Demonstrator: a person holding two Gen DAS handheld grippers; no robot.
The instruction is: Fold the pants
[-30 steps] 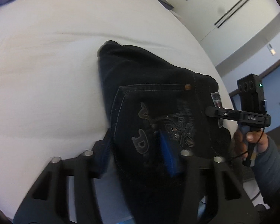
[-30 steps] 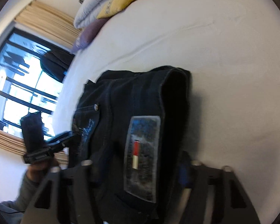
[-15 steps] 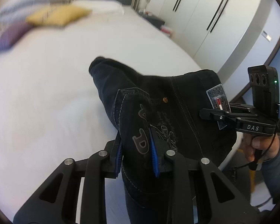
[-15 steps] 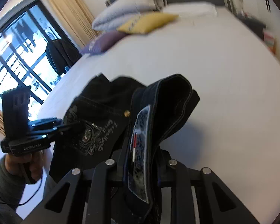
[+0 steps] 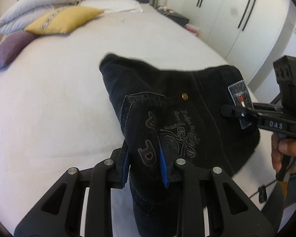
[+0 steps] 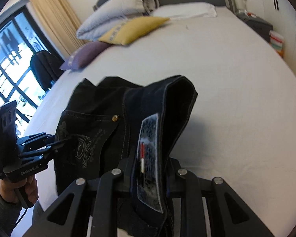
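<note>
Your left gripper (image 5: 145, 163) pinches the embroidered back pocket of the dark pants (image 5: 187, 122), blue pads (image 5: 162, 158) pressed into the denim from both sides. Your right gripper (image 6: 151, 174) clamps the waistband at the leather patch (image 6: 148, 162), its jaws pressed tight on the fabric. Between the two, you hold the folded pants raised above the near edge of the white bed (image 5: 59, 98), waistband stretched across from one gripper to the other, the far folded end drooping toward the sheet. Yellow (image 5: 63, 20), purple (image 6: 84, 54) and grey pillows (image 6: 118, 13) lie at the headboard. White wardrobe doors (image 5: 236, 15) line one wall; a window with beige curtains (image 6: 53, 19) is on the other side.
</note>
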